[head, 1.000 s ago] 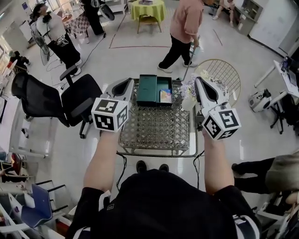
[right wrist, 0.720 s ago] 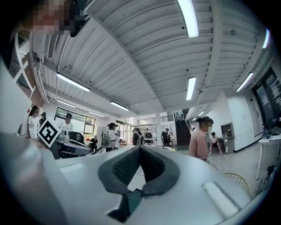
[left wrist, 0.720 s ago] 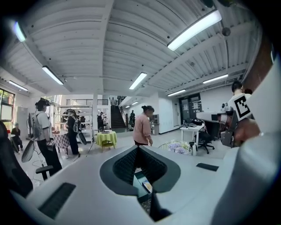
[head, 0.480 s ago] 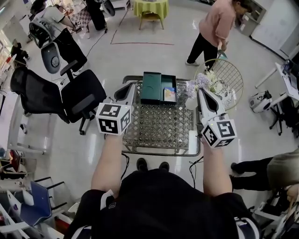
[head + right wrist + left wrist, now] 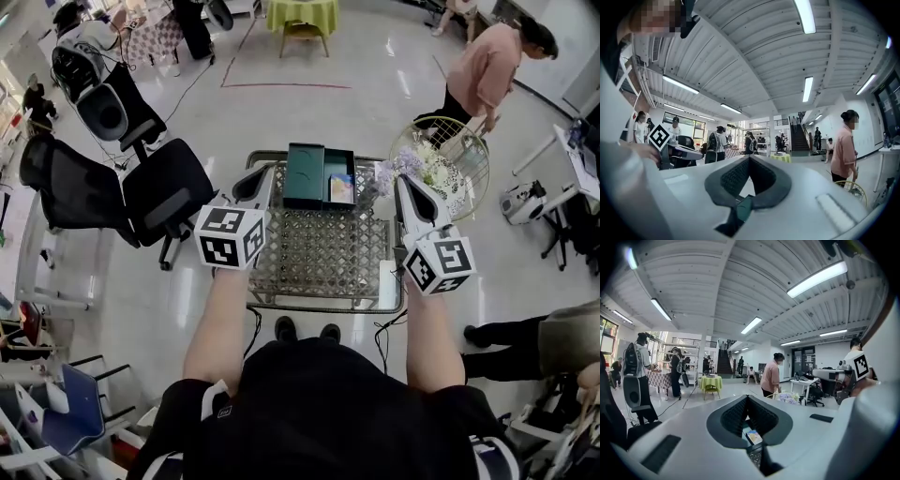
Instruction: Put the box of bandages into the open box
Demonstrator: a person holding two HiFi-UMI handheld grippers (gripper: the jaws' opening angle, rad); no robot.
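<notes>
The open box (image 5: 306,174), dark green with its lid laid flat, lies at the far edge of the mesh worktop (image 5: 319,255). The box of bandages (image 5: 340,187) (a small colourful pack) seems to rest in the open box's right half, though the head view is too small to be sure. The left gripper (image 5: 262,175) hangs just left of the open box, its jaws closed on nothing. The right gripper (image 5: 402,182) hangs to the right of the open box and apart from it, its jaws likewise together and empty. A bunch of pale flowers (image 5: 417,167) stands on that same side of the open box. Well beyond the open box, a person in a pink top (image 5: 487,75) bends forward on the floor.
</notes>
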